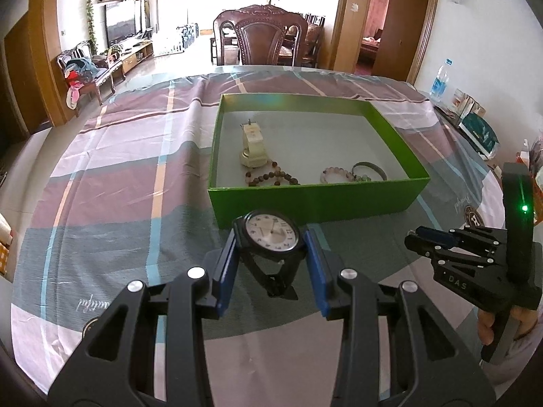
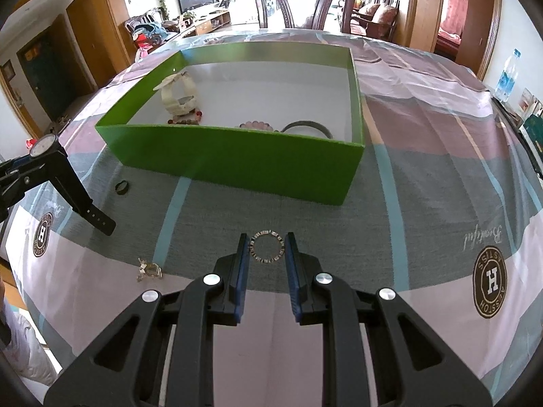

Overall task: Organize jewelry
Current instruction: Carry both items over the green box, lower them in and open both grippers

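- The left gripper has its 2 blue-padded fingers closed against the sides of a black wristwatch, white dial up and straps hanging below, clear of the worktop.
- It holds the watch just in front of the near wall of the green box.
- Inside the box lie a cream watch, a string of brown beads, a pink bead bracelet and a grey bangle.
- The right gripper sits low over the checked cloth with its fingers parted, 1 on either side of a small beaded ring bracelet lying flat; whether the pads touch it I cannot tell.
- Left of that, on the cloth, lie a small silvery trinket and, nearer the box, a dark ring.
- A carved wooden chair stands beyond the far edge, and a water bottle at the right.
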The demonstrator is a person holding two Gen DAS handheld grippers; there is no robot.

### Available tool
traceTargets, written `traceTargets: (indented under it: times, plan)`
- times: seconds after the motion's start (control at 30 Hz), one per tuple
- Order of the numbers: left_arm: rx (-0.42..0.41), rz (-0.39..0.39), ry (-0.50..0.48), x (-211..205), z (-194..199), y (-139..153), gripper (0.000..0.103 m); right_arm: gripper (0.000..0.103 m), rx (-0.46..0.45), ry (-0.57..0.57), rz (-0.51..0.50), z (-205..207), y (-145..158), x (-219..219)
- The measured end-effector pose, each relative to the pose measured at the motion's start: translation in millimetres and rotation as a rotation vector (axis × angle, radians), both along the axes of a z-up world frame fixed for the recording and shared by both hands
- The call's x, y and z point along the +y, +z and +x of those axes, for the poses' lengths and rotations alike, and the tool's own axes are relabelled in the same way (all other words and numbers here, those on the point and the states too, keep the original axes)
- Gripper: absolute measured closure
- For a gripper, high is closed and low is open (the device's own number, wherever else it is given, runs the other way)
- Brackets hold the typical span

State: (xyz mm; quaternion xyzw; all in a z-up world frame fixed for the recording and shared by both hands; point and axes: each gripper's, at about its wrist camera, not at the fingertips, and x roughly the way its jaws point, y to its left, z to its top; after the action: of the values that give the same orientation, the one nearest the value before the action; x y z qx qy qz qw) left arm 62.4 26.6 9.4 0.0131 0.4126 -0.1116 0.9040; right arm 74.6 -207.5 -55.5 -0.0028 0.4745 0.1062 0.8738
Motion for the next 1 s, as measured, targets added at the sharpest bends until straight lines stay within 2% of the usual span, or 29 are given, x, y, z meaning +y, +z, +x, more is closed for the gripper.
traceTargets:
  times: [0.2, 0.33, 0.6, 0.77, 0.87, 1.0]
  plan:
    - [0.015, 0.001, 0.001, -1.8, 2.2, -3.9, 0.065, 0.082, 0.011, -0.007, 0.003, 2.1, -3.4, -1.8]
    - [0.000, -0.002, 0.003, 0.6, 0.4, 2.3, 0.065, 0.082, -0.008, -0.007, 0.014, 2.3, 5.5, -4.8]
    - [-0.122, 0.030, -0.019, -5.0, 2.5, 50.3, 0.065, 0.082, -0.150, -0.002, 0.050, 6.5, 60.7, -11.8]
    - [-0.206, 0.043, -0.033, -11.0, 7.5, 82.1, 0.065, 0.082, -0.215, -0.012, 0.029, 12.8, 86.1, -14.1]
    - [-0.228, 0.039, -0.034, -15.4, 18.0, 95.0, 0.065, 0.082, -0.234, -0.020, 0.032, 21.2, 95.7, -16.9]
    - [-0.212, 0.008, -0.044, -24.9, 48.0, 104.6, 0.065, 0.082, -0.234, -0.037, 0.057, 41.4, 105.2, -20.2]
